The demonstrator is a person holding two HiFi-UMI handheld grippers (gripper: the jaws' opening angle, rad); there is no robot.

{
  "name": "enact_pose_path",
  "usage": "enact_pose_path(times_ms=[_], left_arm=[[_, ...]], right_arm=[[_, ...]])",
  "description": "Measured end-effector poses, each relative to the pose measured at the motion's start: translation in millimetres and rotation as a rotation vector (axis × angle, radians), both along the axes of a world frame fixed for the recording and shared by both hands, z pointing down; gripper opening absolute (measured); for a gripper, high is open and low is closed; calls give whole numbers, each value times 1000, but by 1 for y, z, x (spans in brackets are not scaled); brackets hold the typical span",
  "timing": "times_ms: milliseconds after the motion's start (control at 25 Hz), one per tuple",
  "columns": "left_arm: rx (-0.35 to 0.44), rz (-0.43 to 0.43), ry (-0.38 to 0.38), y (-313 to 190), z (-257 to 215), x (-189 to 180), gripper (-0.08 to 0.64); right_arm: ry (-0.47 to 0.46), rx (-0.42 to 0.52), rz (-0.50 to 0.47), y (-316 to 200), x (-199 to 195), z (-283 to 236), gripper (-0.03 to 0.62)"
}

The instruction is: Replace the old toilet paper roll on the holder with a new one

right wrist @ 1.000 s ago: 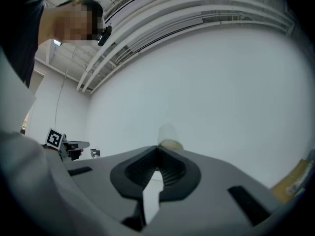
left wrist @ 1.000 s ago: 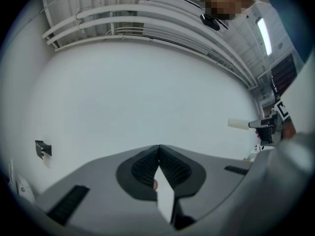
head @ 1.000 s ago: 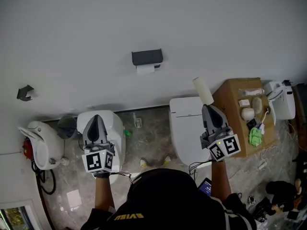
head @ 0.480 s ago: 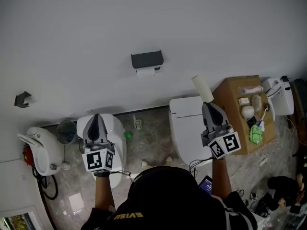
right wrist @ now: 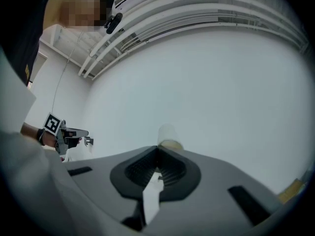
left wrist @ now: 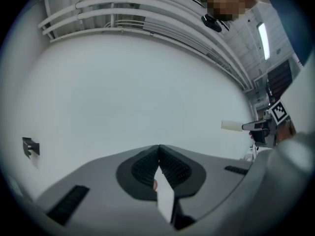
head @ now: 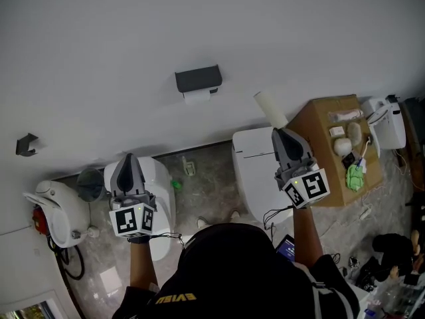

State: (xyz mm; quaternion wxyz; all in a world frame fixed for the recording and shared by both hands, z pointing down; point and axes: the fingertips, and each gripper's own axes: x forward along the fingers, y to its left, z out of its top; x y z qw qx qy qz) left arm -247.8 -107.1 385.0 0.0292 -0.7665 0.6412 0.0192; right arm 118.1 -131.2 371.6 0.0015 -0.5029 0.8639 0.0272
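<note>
The black toilet paper holder (head: 198, 78) hangs on the white wall, with a short white tail of paper (head: 198, 98) below it. My right gripper (head: 279, 133) is shut on a white paper roll (head: 270, 109), which sticks out ahead of the jaws, right of and below the holder. In the right gripper view the roll (right wrist: 167, 134) stands just beyond the closed tips. My left gripper (head: 128, 158) is shut with nothing in it, lower left of the holder. The left gripper view shows the right gripper (left wrist: 262, 127) and its roll (left wrist: 235, 126) at the far right.
A white toilet (head: 255, 178) stands under the right gripper, another white fixture (head: 159, 181) under the left one. At the right is a cardboard box (head: 325, 138) carrying small items. A grey bin (head: 89, 184), a white fixture (head: 53, 205) and a dark wall bracket (head: 26, 143) are at the left.
The right gripper with the roll has moved up and left in the head view, nearer the holder. The left gripper has edged forward toward the wall. Both have stayed shut.
</note>
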Motion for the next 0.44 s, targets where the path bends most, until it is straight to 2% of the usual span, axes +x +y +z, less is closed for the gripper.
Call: enact_pose_path(times_ms=[160, 440], left_arm=[[10, -1, 6, -5, -3, -5, 11], [-5, -8, -34, 1, 3, 2, 11]], right_arm=[[-5, 4, -1, -6, -5, -1, -2], [-10, 1, -50, -14, -11, -3, -2]])
